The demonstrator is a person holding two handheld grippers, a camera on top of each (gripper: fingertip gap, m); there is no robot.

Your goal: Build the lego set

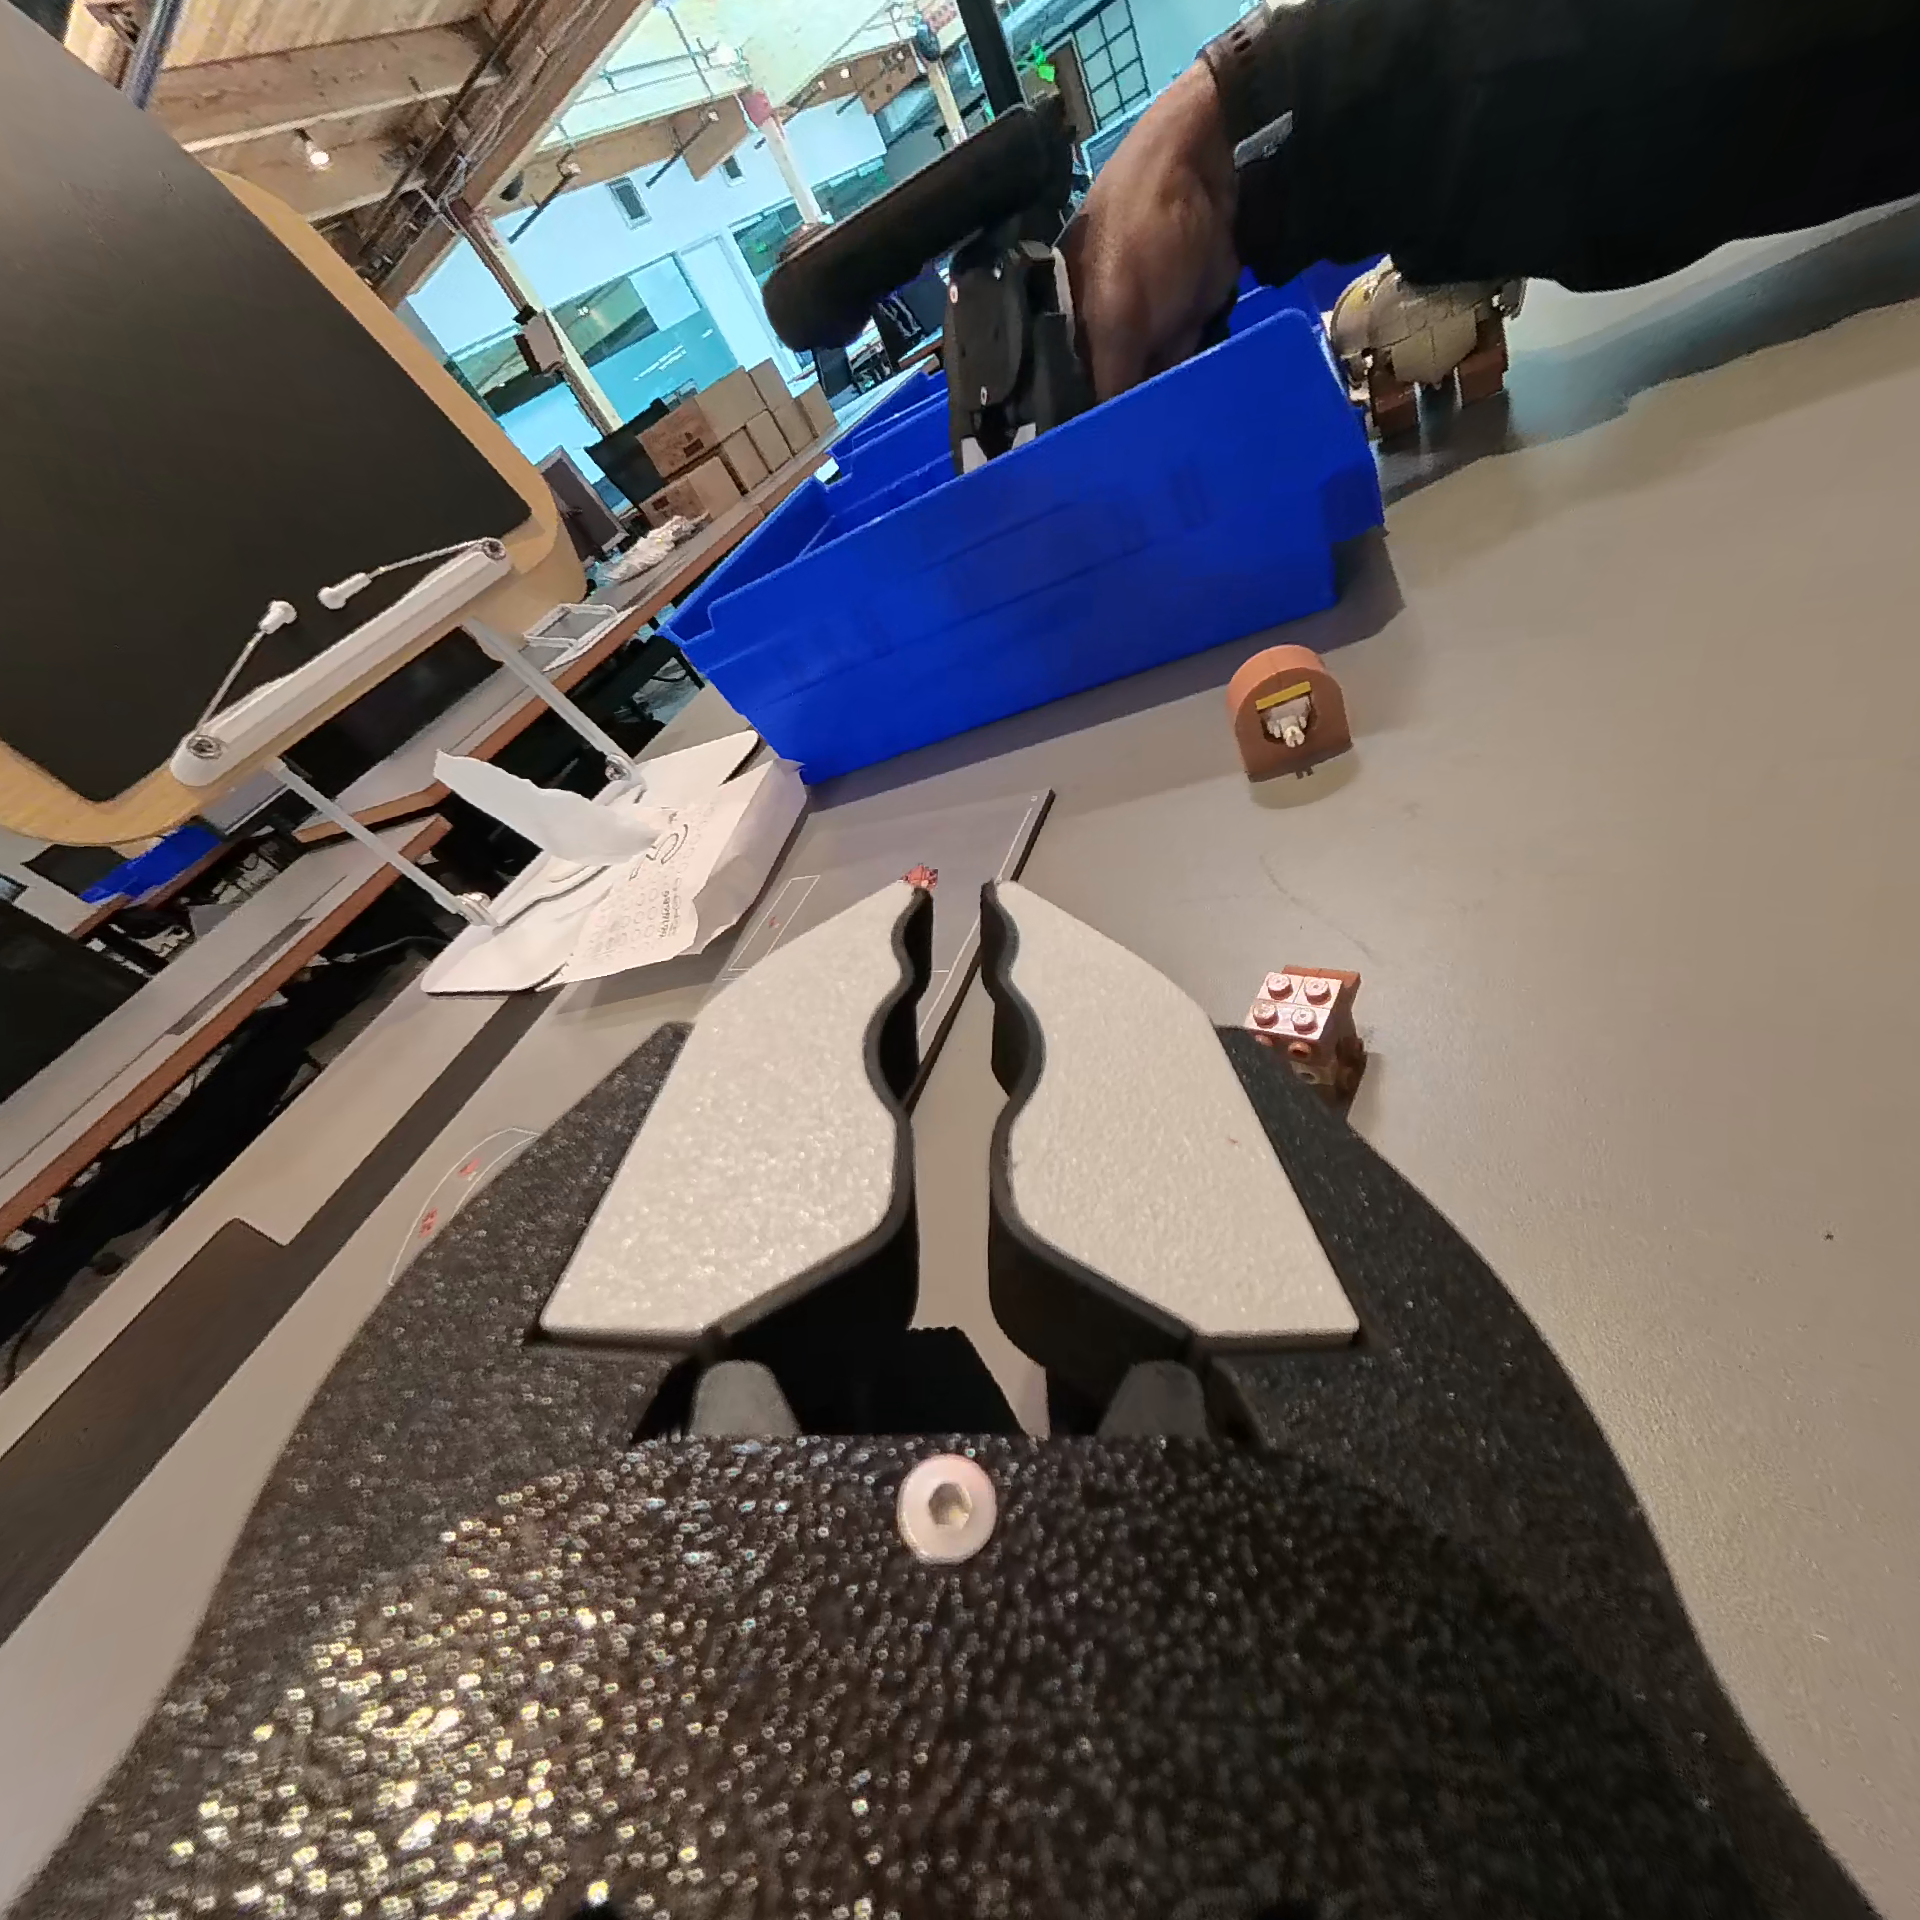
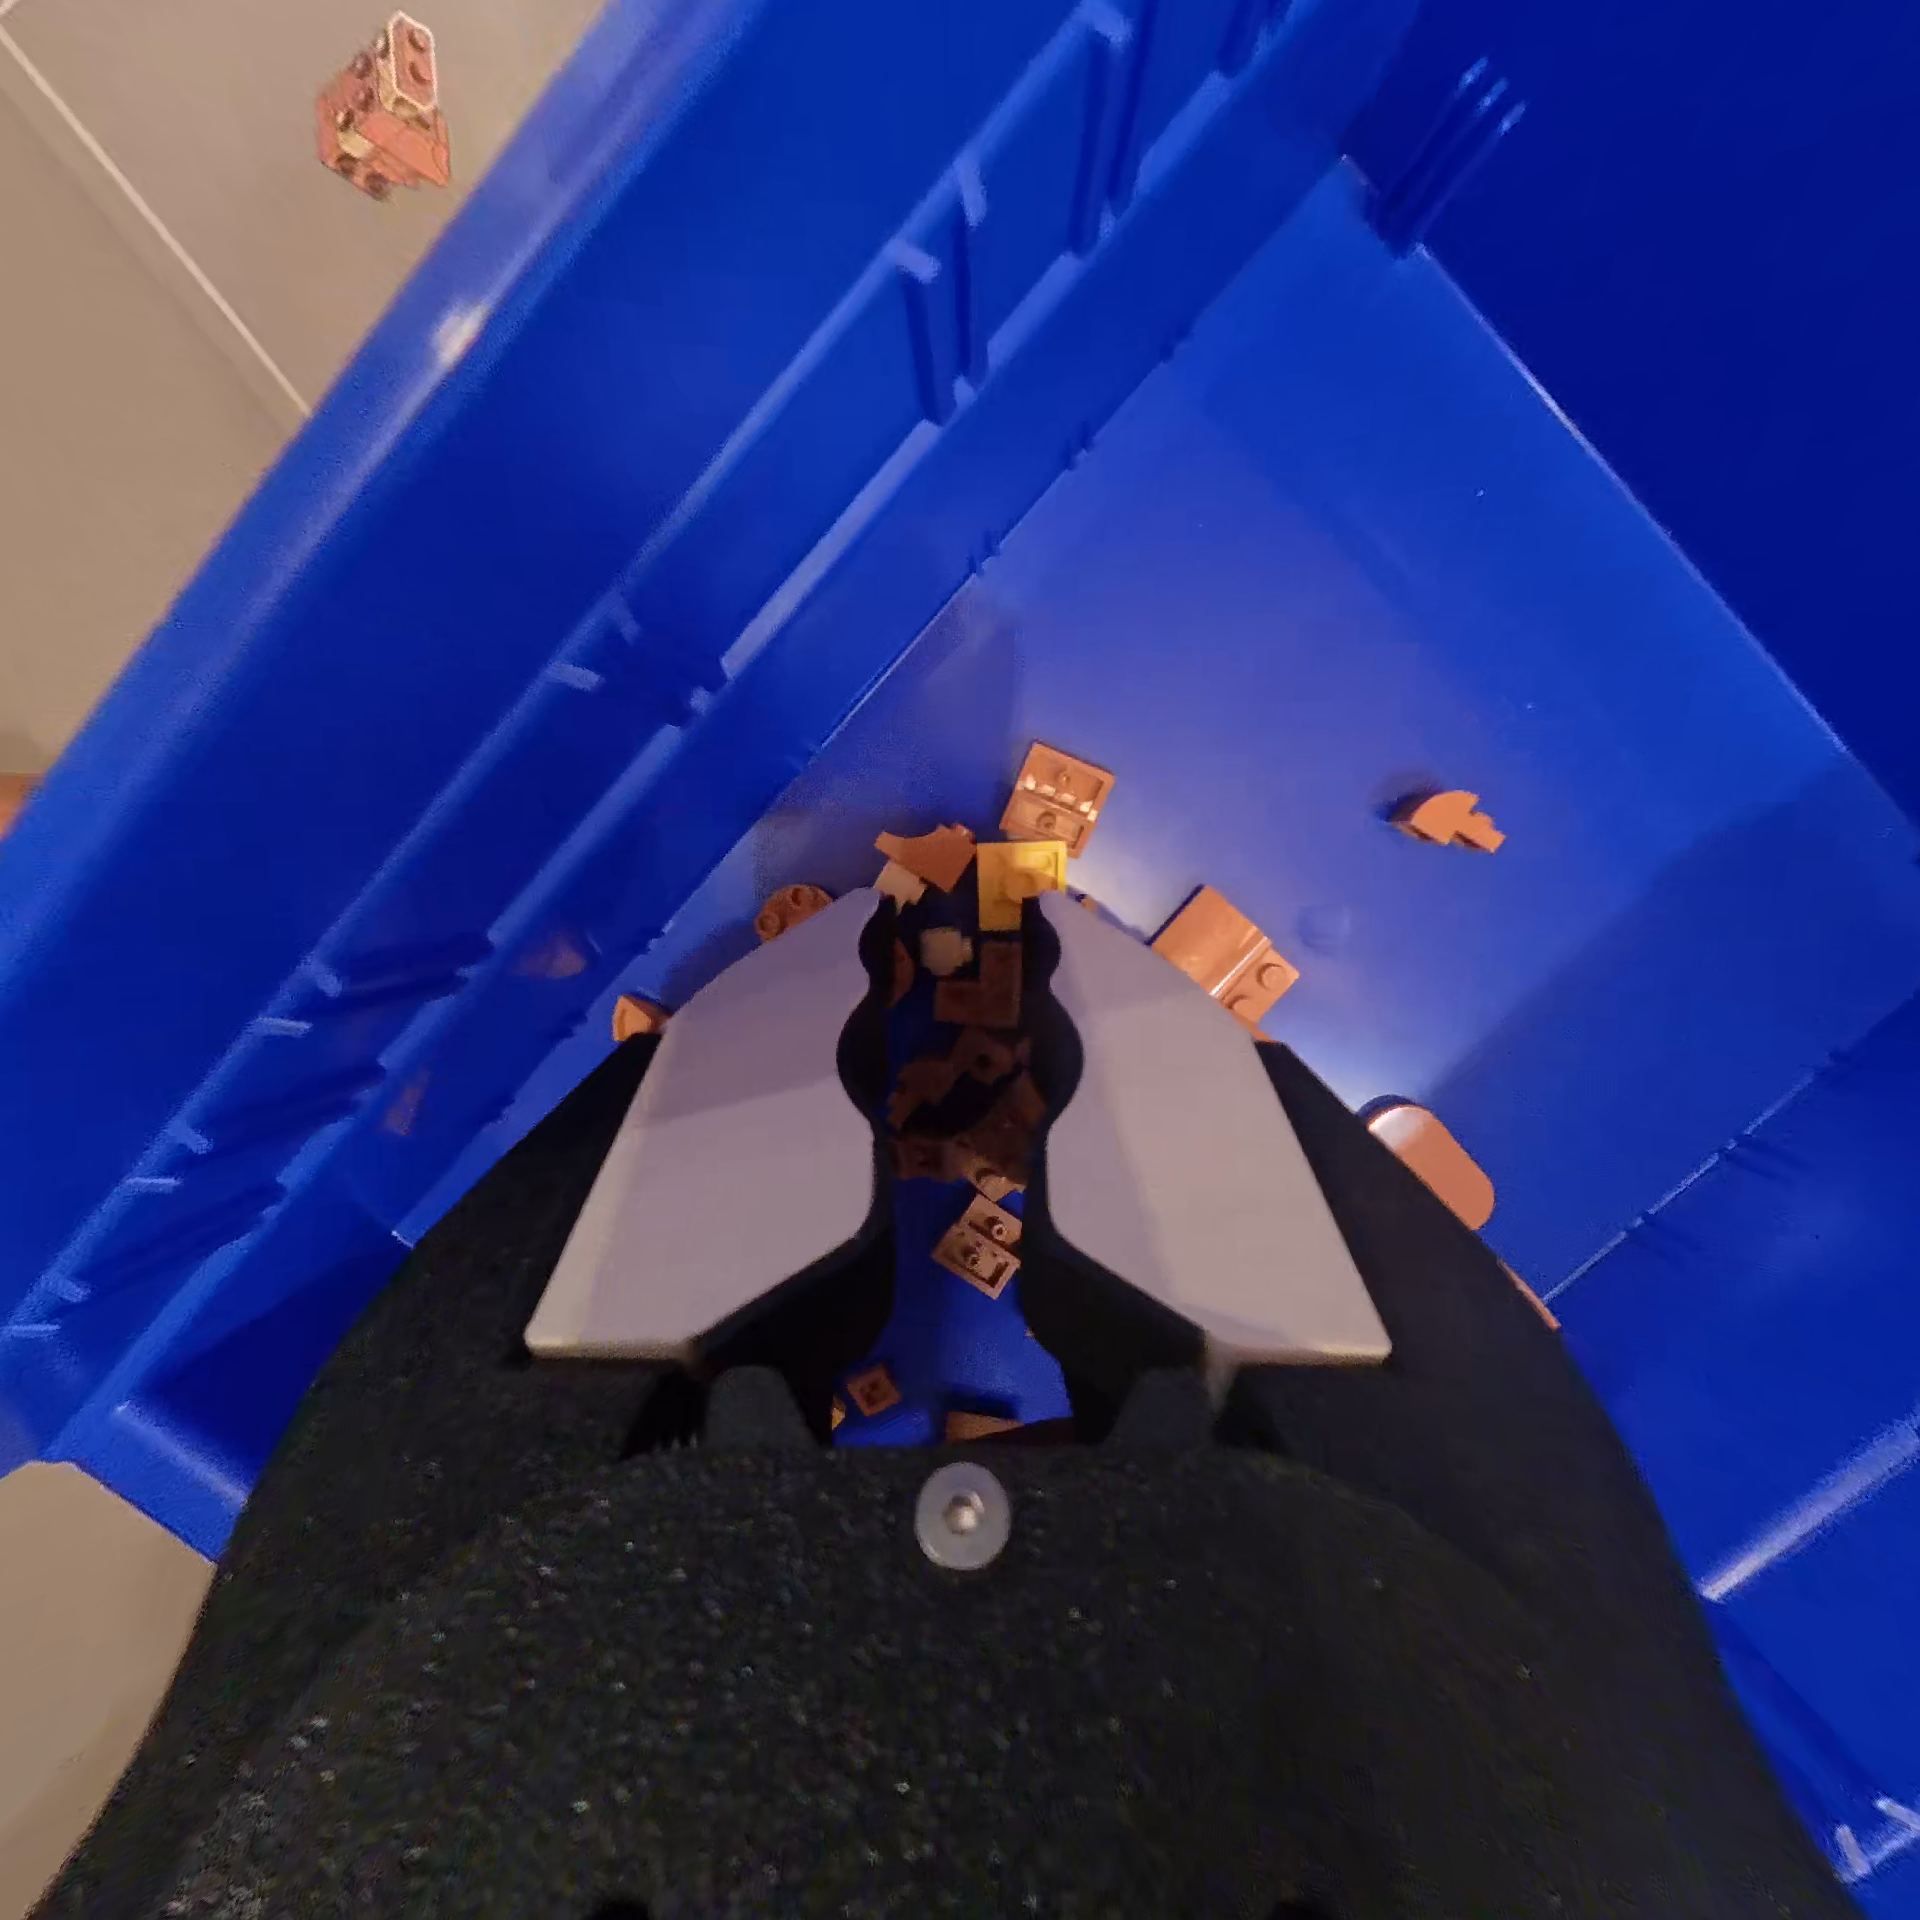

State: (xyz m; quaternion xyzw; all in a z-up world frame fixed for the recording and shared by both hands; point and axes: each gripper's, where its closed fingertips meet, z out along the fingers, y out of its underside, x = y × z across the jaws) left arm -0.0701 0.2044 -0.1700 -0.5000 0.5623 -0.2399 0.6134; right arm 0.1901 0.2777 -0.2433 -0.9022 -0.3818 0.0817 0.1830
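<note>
The right tool (image 2: 956, 914) reaches down into the blue bin (image 2: 1351, 520), its fingers parted and gripping nothing; a yellow plate (image 2: 1013, 878) lies just by its right fingertip among loose brown bricks (image 2: 966, 1091) at centre frame. The left tool (image 1: 956, 899) hovers low over the grey tabletop (image 1: 1558, 1039), fingers narrowly apart and empty, a small brown studded block (image 1: 1304, 1023) near its right side, a rounded brown piece (image 1: 1288, 712) farther toward the upper right.

Left gripper (image 1: 954, 899): low over grey table (image 1: 1558, 1039), fingers slightly parted, nothing between. Small brown brick block (image 1: 1307, 1023) just beside its right finger. Brown rounded brick piece (image 1: 1288, 712) farther off. Blue bin (image 1: 1039, 582) beyond; a hand (image 1: 1153, 260) reaching inside.
</note>
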